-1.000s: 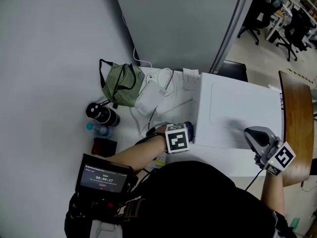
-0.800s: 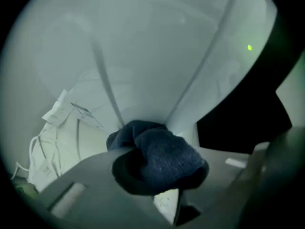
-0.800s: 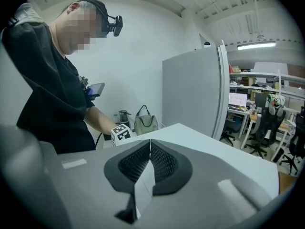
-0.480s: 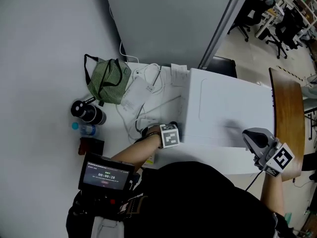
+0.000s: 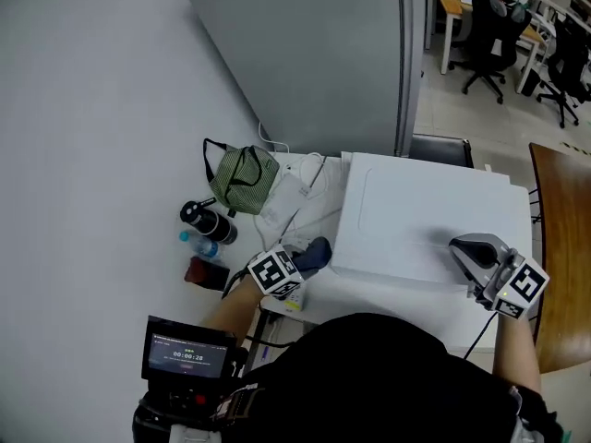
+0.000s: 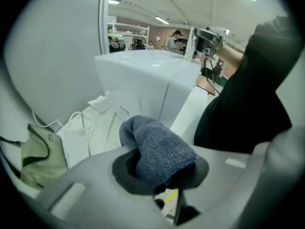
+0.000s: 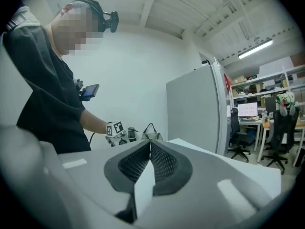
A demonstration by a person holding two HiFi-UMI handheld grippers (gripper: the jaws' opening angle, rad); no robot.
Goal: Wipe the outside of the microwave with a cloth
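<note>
cloth [image 6: 157,149]: blue-grey knit, bunched, sticks out ahead of the left gripper, just beside the microwave's front-left corner; contact with the wall not clear
left gripper [image 6: 159,168]: jaws clamped on the cloth, low over the table at the microwave's left
microwave [image 5: 425,220]: white box on the white table [image 5: 369,298], top bare
right gripper [image 7: 150,144]: jaws pressed together, nothing between them, over the front-right part of the microwave top
left of microwave: white cable [image 5: 300,169] and adapter [image 5: 282,201], green striped bag [image 5: 243,178], black flask [image 5: 208,222], small water bottle [image 5: 199,245]
behind: grey panel [image 5: 323,53]
right edge: wooden tabletop [image 5: 563,247]
</note>
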